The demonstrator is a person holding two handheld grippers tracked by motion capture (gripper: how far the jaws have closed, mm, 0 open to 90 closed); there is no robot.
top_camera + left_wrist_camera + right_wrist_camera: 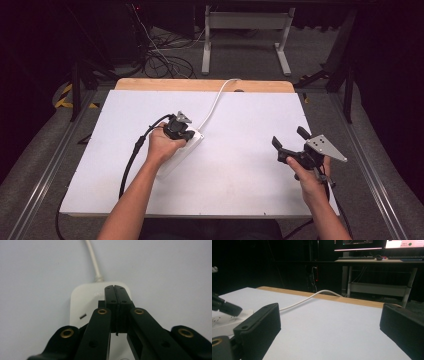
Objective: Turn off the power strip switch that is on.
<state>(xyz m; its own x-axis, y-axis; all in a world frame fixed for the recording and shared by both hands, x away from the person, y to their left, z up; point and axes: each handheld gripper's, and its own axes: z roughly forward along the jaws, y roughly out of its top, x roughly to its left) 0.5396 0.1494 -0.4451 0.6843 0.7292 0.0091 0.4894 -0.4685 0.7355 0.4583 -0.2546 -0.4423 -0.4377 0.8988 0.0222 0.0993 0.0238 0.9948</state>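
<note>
Pressing closed left gripper (115, 293) on power strip (82, 302) end.

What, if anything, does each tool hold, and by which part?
Nothing. The left tool is shut with nothing between its jaws, its tips over the white power strip near its cord end. The right tool is open over the table.

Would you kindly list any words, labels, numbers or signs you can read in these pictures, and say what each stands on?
No text can be read.
Power strip: faint raised lettering near its cord end, beside the shut left gripper, too blurred to read.
Power strip face in the right gripper view: small dark marks, too small.
Monitor screens: bright windows, illegible.
</note>
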